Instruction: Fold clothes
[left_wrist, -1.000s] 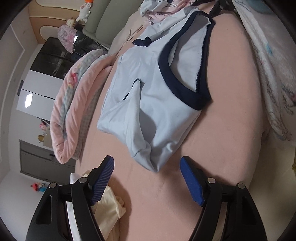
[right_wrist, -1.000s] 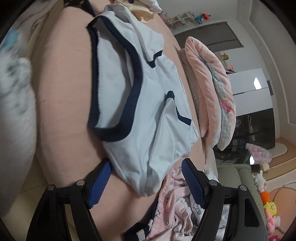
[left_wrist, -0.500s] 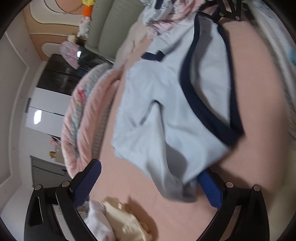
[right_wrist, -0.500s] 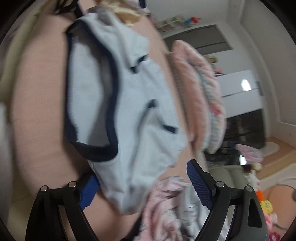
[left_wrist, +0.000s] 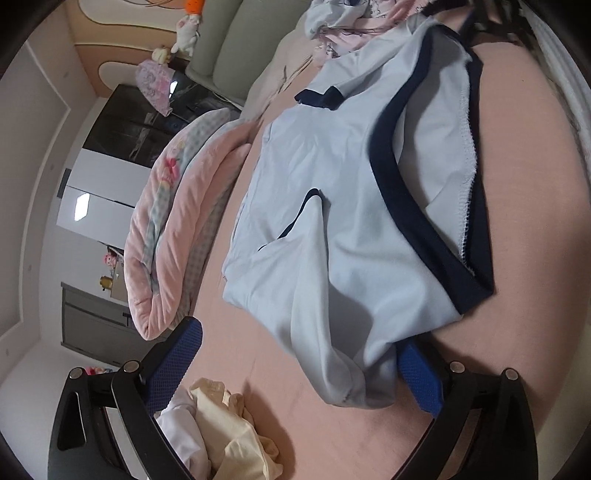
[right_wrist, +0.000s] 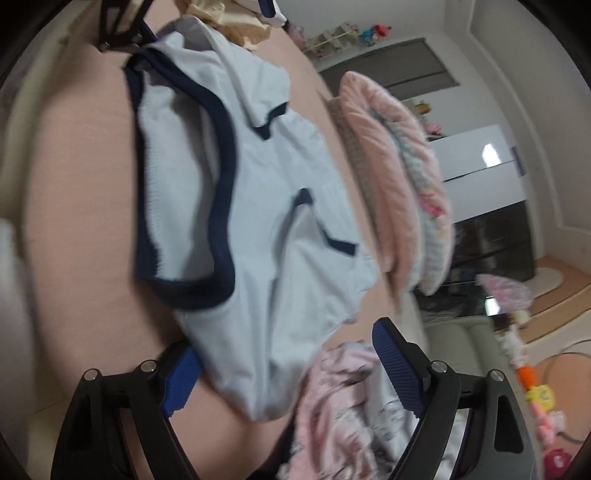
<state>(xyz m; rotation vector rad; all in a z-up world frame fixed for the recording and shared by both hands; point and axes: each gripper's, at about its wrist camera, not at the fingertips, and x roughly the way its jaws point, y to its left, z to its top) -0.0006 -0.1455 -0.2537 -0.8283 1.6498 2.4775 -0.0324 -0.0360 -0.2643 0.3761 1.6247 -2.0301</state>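
Pale blue shirt (left_wrist: 343, 221) with navy trim lies spread on the pink bed (left_wrist: 517, 258); no label or writing is legible on it. Left gripper (left_wrist: 299, 365) is low over the bed with its fingers apart, the shirt's near corner lying between them and against the right-hand pad. Right gripper (right_wrist: 284, 362) is likewise spread at the opposite corner, cloth draped over its left pad. A second ago both grippers stood just short of the shirt; they have since advanced under its edges. Cream garment (left_wrist: 229, 428) lies beside the left gripper, pink printed garment (right_wrist: 340, 402) beside the right.
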